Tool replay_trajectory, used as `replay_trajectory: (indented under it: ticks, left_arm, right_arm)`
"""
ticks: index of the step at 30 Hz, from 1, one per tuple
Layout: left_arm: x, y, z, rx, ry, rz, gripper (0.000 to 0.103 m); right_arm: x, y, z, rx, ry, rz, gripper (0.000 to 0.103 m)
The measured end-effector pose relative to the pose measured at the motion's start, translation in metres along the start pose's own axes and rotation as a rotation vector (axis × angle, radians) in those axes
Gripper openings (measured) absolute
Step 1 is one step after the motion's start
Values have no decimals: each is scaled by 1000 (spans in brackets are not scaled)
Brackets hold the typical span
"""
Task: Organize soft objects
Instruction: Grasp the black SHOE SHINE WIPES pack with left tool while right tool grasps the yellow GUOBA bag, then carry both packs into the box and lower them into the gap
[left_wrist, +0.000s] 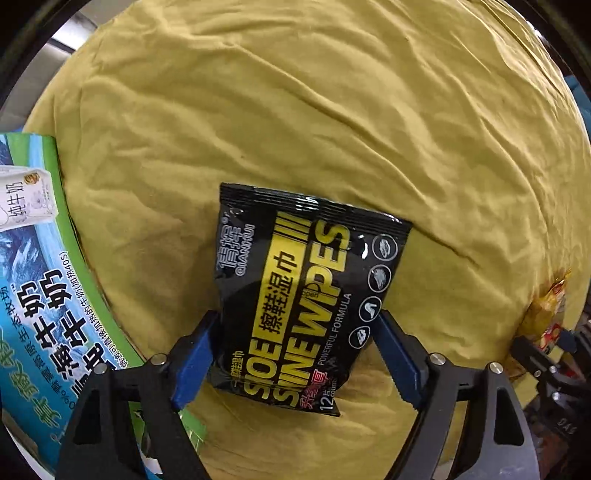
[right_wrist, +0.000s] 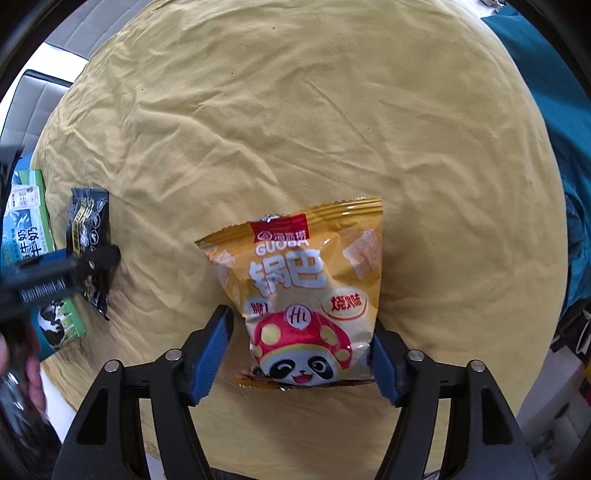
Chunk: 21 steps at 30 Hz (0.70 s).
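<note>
A: What carries everything?
B: A surface covered by a rumpled mustard-yellow cloth (right_wrist: 295, 122), creased all over.

A: And what lies on it?
B: A black wipes pack (left_wrist: 295, 295) lies flat, label up, near the left side. Just left of it sits a milk carton box (left_wrist: 40, 295) in blue and green, over the cloth's left edge.

A: Anything else?
B: An orange snack bag (right_wrist: 306, 295) with a panda on it, lying flat, face up, well apart from the wipes pack and to its right.

A: Do the two touch?
B: No, bare cloth lies between them.
</note>
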<state>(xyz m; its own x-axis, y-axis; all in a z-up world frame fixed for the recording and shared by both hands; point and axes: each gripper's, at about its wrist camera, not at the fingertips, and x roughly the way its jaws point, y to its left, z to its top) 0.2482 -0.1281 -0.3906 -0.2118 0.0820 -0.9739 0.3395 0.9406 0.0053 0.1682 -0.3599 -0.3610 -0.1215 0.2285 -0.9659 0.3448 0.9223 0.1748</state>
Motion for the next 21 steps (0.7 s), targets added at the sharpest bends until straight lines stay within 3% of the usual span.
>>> replay_trajectory:
  ticks: [3, 4, 5, 9, 14, 21]
  left_arm:
    - [-5, -12, -7, -4, -41, -3, 64]
    - [-7, -16, -17, -2, -54, -2, 62]
    - [-8, -18, -20, -1, -70, 11, 61]
    - [-9, -25, -38, -30, -122, 26, 58]
    - [-20, -30, -70, -65, -184, -12, 58]
    - [-72, -19, -98, -72, -300, -50, 58]
  right_arm:
    - [12, 4, 4, 6, -13, -24, 70]
    - [15, 5, 3, 2, -28, -50, 65]
    - [14, 7, 2, -6, -40, -81, 59]
    - [16, 14, -9, -15, -66, -95, 53]
    - [8, 15, -23, -27, -78, -80, 50]
    - [-15, 33, -49, -57, -125, -44, 49]
